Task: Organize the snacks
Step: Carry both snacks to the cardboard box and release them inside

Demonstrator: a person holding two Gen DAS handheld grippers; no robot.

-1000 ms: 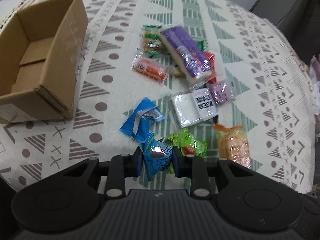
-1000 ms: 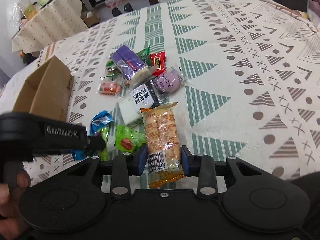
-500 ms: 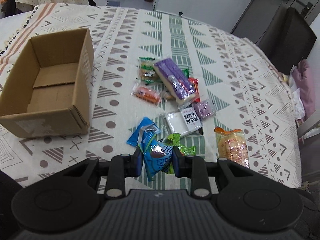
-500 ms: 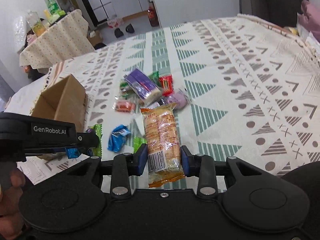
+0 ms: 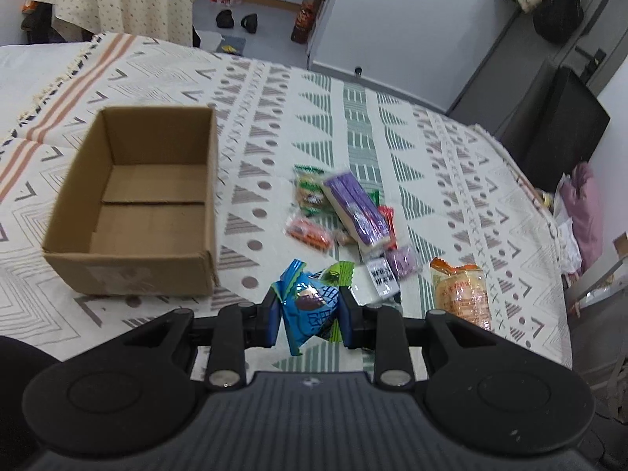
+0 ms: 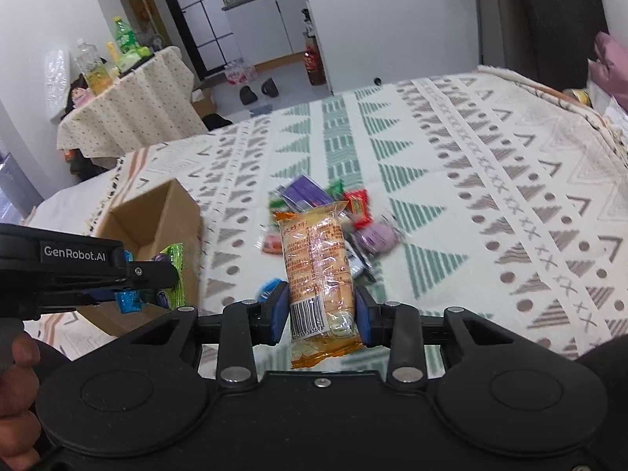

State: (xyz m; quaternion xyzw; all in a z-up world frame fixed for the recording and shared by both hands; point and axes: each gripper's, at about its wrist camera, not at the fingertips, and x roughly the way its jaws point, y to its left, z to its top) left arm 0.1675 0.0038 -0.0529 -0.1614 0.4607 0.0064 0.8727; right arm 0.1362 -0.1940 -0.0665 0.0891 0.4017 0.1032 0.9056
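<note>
Left wrist, patterned tablecloth (image 5: 392,137), grey floor (image 5: 267,4)

Your left gripper (image 5: 308,310) is up off the table with both blue pads clamped tight, so there's almost no gap between them. Your right gripper (image 6: 322,312) is raised too, jaws pinched in a bit wider than the left. Your left hand (image 6: 15,400) is wrapped round its handle, low at the frame edge.
</note>
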